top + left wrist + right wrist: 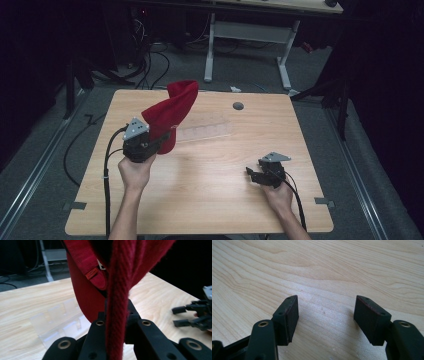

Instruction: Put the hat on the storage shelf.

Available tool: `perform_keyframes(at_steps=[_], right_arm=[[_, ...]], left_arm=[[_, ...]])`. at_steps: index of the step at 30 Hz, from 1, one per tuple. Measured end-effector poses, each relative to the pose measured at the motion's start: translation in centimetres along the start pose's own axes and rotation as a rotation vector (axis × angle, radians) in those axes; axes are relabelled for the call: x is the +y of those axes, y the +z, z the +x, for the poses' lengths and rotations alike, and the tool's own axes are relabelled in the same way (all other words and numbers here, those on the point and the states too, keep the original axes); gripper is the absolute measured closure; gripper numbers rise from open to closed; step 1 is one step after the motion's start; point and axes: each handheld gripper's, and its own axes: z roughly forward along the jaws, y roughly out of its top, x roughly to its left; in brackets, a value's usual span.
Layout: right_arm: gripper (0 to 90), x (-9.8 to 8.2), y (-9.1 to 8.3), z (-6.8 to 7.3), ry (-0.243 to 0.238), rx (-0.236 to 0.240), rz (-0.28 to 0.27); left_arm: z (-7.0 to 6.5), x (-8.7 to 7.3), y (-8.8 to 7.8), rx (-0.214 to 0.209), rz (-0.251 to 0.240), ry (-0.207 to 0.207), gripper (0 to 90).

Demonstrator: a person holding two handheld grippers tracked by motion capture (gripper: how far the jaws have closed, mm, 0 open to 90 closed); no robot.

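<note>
Left tongs (pixel 161 141) pinch one red hat (pixel 171 112), lifted at frame centre-left over one clear tray (pixel 205 131). Right tongs (pixel 255 175) spread, empty, lower right. Worktop (pixel 210 200) bare toward near and right edges.

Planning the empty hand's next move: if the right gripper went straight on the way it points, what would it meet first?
Probably the bare table. The right gripper, jaws open, tilts down at the wood, with nothing between. How steeply is hard to judge.
</note>
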Motion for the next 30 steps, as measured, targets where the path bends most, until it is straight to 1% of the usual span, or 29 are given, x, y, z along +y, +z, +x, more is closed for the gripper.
perform_keyframes(at_steps=[2,4,5,8,11,15,18,20,23,24,27,28,30], right_arm=[[36.8,0.0,0.0,0.0,0.000,0.000,0.000],[36.8,0.0,0.0,0.0,0.000,0.000,0.000],[36.8,0.0,0.0,0.0,0.000,0.000,0.000],[36.8,0.0,0.0,0.0,0.000,-0.001,0.000],[36.8,0.0,0.0,0.0,0.001,-0.001,0.000],[36.8,0.0,0.0,0.1,0.002,-0.003,0.000],[36.8,0.0,0.0,0.1,0.002,-0.002,0.000],[36.8,0.0,0.0,0.1,0.002,-0.003,0.000],[36.8,0.0,0.0,0.1,0.002,-0.002,-0.001],[36.8,0.0,0.0,0.1,0.002,-0.002,0.000],[36.8,0.0,-0.1,0.2,0.004,0.000,0.001],[36.8,-0.1,-0.1,0.2,0.002,0.000,0.000],[36.8,-0.1,-0.1,0.2,0.001,0.000,0.000]], left_arm=[[0.2,0.3,0.3,0.005,-0.010,-0.009,84.8],[0.5,0.6,0.5,0.000,-0.028,-0.029,84.8],[0.7,0.6,0.7,0.003,-0.033,-0.029,84.8],[1.2,0.7,1.3,0.030,-0.035,-0.019,84.8],[1.8,0.8,1.9,0.057,-0.038,0.001,84.8],[2.6,1.1,2.4,0.079,-0.052,0.022,84.8],[3.1,1.2,2.9,0.097,-0.062,0.023,84.7],[3.4,1.2,3.2,0.101,-0.061,0.031,84.7],[3.9,1.2,3.6,0.104,-0.069,0.027,84.7],[4.2,1.1,3.9,0.110,-0.072,0.033,84.7],[5.1,1.0,4.5,0.129,-0.077,0.028,84.7],[5.3,0.9,4.7,0.132,-0.077,0.021,84.7],[5.6,0.7,5.0,0.137,-0.078,0.022,84.7]])
